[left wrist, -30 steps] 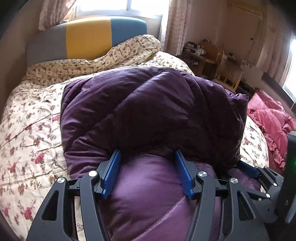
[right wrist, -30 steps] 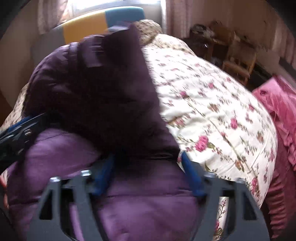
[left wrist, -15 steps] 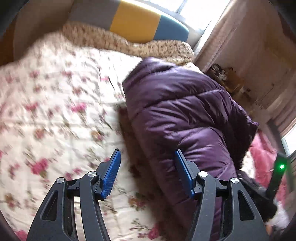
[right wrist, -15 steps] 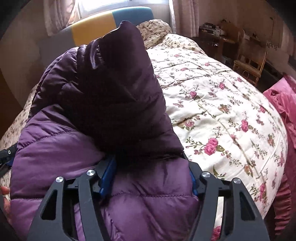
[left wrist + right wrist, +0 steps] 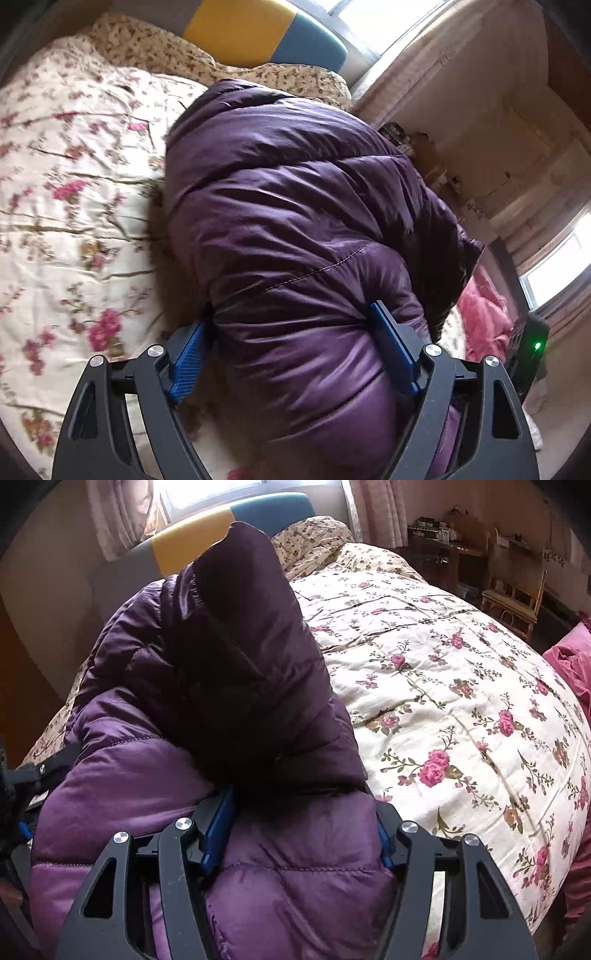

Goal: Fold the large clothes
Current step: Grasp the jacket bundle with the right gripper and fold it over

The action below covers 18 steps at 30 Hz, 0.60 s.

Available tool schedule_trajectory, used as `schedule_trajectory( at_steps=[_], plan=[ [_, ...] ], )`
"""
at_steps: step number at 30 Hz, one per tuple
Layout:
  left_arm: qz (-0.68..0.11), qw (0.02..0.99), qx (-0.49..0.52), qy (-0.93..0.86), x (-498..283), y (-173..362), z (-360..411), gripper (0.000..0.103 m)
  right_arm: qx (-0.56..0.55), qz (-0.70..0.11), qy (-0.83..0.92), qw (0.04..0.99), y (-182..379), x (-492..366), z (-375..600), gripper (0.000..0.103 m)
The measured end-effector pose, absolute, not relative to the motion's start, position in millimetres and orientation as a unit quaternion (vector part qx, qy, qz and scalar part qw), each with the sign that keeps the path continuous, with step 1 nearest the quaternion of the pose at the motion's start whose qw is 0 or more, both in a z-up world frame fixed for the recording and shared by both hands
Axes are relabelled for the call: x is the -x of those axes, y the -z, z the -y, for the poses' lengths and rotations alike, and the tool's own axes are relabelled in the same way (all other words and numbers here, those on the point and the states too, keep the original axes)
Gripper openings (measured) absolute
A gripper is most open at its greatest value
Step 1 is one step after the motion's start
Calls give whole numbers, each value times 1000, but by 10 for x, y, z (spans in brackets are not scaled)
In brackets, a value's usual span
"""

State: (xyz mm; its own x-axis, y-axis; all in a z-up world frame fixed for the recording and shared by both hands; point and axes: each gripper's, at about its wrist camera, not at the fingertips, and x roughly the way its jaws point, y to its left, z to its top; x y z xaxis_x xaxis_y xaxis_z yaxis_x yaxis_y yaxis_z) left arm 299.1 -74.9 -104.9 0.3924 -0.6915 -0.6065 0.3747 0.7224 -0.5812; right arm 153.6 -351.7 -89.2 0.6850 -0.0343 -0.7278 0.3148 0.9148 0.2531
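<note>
Purple puffer jacket (image 5: 295, 221) bundled on floral quilt (image 5: 74, 184), below headboard (image 5: 258, 33). Left gripper (image 5: 291, 343): jaws just widened, straddling jacket's near bulge, grip unclear. Right gripper (image 5: 306, 823): jaws just narrowed, pads pressing jacket fold between them.

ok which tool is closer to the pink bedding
Right. The right tool, just closing on the purple jacket, sits toward the pink bedding; the left tool, just opening around the jacket, is on its far side.
</note>
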Motion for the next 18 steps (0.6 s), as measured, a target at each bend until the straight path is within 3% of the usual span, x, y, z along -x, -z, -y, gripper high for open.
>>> schedule_trajectory(
  at_steps=[4,7,18],
  plan=[
    [-431,820,158,342,-2931,942,746,53,-178,-379,92,904,832,-1481,3440,42],
    [-428,818,156,351,-2895,887,684,44,-172,-370,89,909,751,-1437,3360,30],
    [-386,851,160,317,-2578,542,-171,42,-120,-374,-5,920,505,-1500,2464,24]
  ],
)
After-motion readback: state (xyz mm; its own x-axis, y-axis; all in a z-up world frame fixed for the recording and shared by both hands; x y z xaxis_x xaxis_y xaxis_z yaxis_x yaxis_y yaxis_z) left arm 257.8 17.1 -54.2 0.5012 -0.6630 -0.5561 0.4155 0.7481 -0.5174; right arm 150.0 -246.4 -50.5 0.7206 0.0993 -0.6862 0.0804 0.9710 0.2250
